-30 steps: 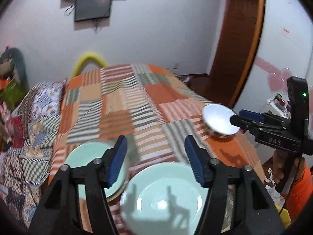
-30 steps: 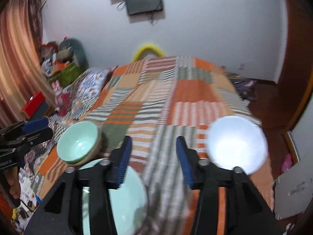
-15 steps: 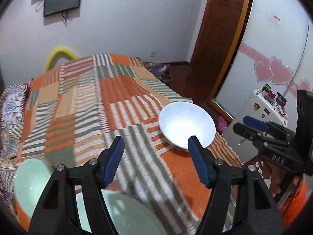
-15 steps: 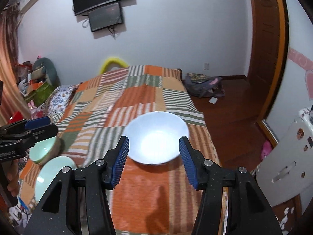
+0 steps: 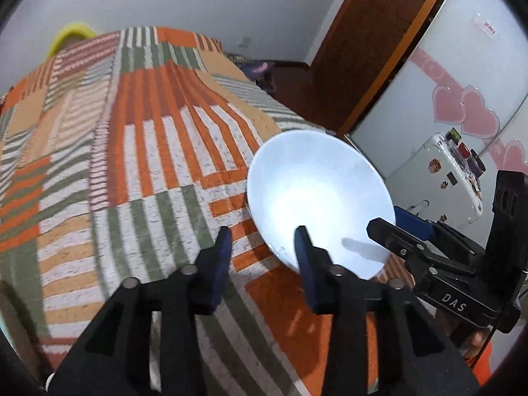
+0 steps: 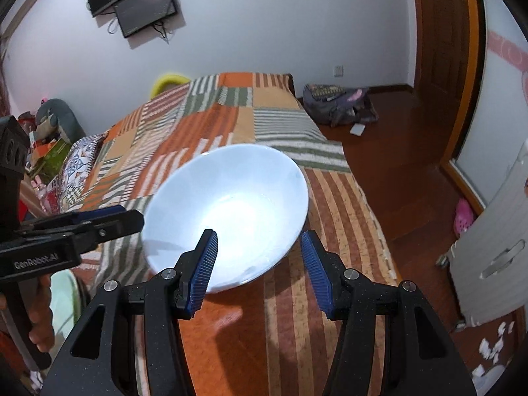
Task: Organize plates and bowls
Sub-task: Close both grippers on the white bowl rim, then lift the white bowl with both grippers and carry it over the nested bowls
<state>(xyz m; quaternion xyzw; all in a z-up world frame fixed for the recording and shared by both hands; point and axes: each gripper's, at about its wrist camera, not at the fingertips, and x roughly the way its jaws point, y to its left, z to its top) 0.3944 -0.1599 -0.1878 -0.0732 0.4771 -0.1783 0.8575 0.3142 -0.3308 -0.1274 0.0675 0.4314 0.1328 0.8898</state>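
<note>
A large white bowl (image 5: 316,198) sits on the striped orange bedspread (image 5: 138,151) near the bed's right edge; it also shows in the right wrist view (image 6: 231,204). My left gripper (image 5: 262,244) is open, its right finger over the bowl's near left rim. My right gripper (image 6: 259,247) is open, straddling the bowl's near rim. The right gripper shows in the left wrist view (image 5: 399,227) at the bowl's right side. The left gripper shows in the right wrist view (image 6: 109,221) at the bowl's left side. A pale green dish (image 6: 66,300) peeks out at lower left.
The bed's right edge drops to a wooden floor (image 6: 406,165) with a backpack (image 6: 336,104). A white cabinet (image 5: 442,178) stands beside the bed. A wooden door (image 5: 369,39) is behind. Clutter (image 6: 49,145) lies at the bed's far left.
Both grippers have closed in on the white bowl, which now looks much larger. The left gripper swung right, away from the green dishes, and its fingers have narrowed.
</note>
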